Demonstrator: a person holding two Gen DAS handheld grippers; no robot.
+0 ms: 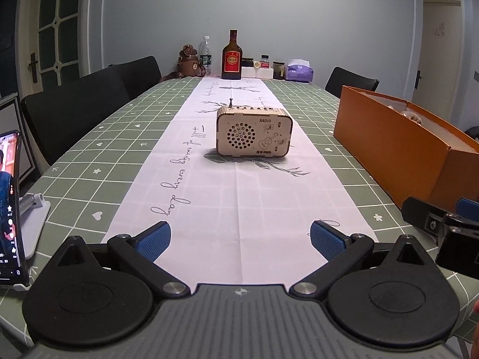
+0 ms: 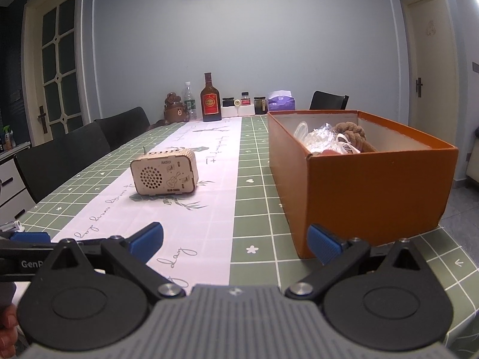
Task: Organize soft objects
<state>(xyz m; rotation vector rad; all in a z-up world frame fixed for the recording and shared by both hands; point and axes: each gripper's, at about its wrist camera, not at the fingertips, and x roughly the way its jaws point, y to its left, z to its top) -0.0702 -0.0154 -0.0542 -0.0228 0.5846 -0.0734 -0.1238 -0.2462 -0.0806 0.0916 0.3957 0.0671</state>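
An orange box [image 2: 374, 185] stands on the right side of the table and holds a brown plush toy [image 2: 354, 133], crinkled clear plastic [image 2: 321, 139] and white cords. The box also shows in the left wrist view [image 1: 398, 146] at the right. My left gripper [image 1: 240, 239] is open and empty, low over the white table runner [image 1: 227, 179]. My right gripper [image 2: 235, 240] is open and empty, just in front of the box's near left corner. The right gripper's body shows at the right edge of the left wrist view [image 1: 443, 227].
A wooden radio [image 1: 254, 135] [image 2: 164, 175] sits mid-runner. A phone on a stand [image 1: 9, 209] is at the near left edge. Bottles [image 1: 231, 56], jars, a tissue pack [image 1: 300, 71] and a bear figure [image 1: 188, 61] line the far end. Black chairs [image 1: 74, 110] stand on the left.
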